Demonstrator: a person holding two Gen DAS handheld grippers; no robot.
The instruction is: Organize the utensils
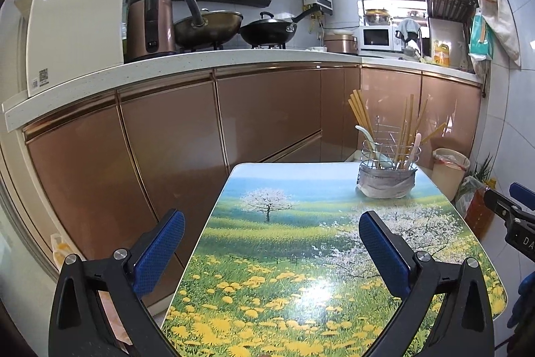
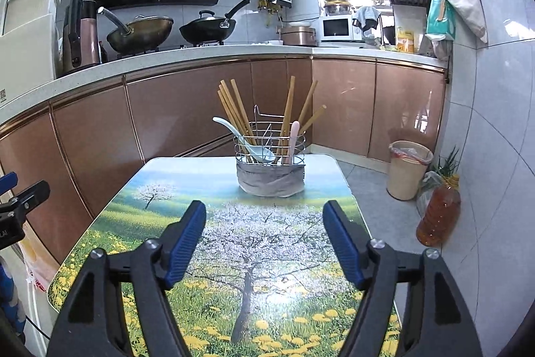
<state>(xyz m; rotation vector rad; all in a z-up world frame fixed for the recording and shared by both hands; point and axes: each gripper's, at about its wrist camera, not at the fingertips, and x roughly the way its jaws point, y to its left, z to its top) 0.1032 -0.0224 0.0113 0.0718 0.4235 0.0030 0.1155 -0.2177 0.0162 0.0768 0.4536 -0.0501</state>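
A wire utensil holder (image 2: 270, 153) wrapped in grey cloth stands at the far end of the flower-print table (image 2: 207, 256). It holds several wooden chopsticks (image 2: 234, 112), a pale blue spoon (image 2: 244, 139) and a pink utensil (image 2: 293, 139). The holder also shows in the left wrist view (image 1: 388, 171). My right gripper (image 2: 264, 223) is open and empty above the table, short of the holder. My left gripper (image 1: 271, 231) is open and empty over the table's left edge. No loose utensils show on the table.
Copper cabinets (image 2: 187, 109) and a counter with woks (image 2: 140, 32) run behind the table. A bin (image 2: 408, 169) and an oil bottle (image 2: 438, 213) stand on the floor at right. A white appliance (image 1: 77, 19) sits on the counter's left.
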